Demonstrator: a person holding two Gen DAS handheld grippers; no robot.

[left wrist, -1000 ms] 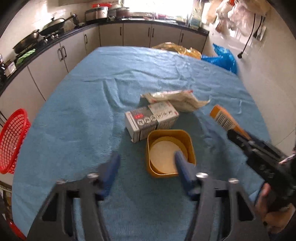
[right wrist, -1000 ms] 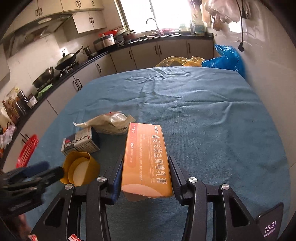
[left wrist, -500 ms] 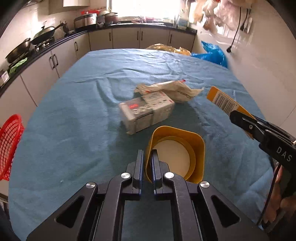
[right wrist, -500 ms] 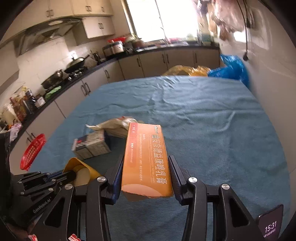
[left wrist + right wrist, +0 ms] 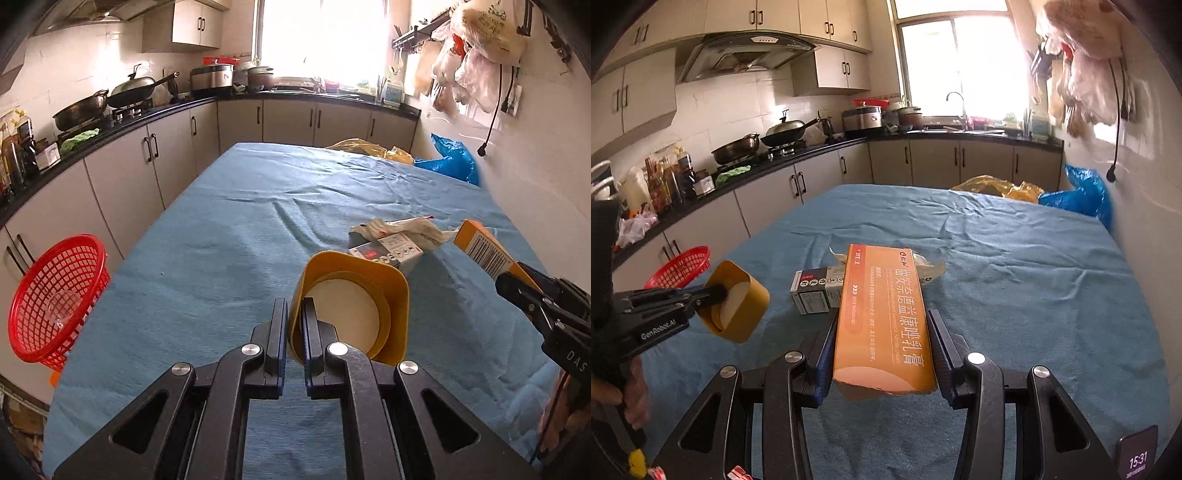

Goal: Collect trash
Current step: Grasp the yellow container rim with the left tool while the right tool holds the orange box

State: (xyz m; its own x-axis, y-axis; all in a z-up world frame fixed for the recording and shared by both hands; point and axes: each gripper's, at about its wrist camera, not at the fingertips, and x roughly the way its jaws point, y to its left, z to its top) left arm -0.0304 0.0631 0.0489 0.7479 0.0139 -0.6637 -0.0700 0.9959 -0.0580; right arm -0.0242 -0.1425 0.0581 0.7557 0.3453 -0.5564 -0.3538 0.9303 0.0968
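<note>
Trash sits in both tools at this moment. The left gripper has its fingers pinched together on the near wall of a yellow cup, one finger outside the rim and one inside, so the cup hangs tipped on its side with its mouth facing the camera and a pale round bottom showing within. From the right wrist view the same cup is seen lifted clear of the blue cloth that covers the table, just in front of the red basket at the table's left edge.

The right gripper is clamped on an orange carton (a long box printed with white Chinese characters), held lengthwise between the two fingers, its open near end toward the camera and its far end pointing out over the cloth. In the left wrist view that carton shows its barcoded end at the right.

Behind the cup, a small grey-and-white box lies on the cloth, and a crumpled pale wrapper lies just behind it, touching or nearly so. The red basket hangs at the left side of the table, lower than the tabletop. At the far end of the table lie a yellow bag and a blue bag.
</note>
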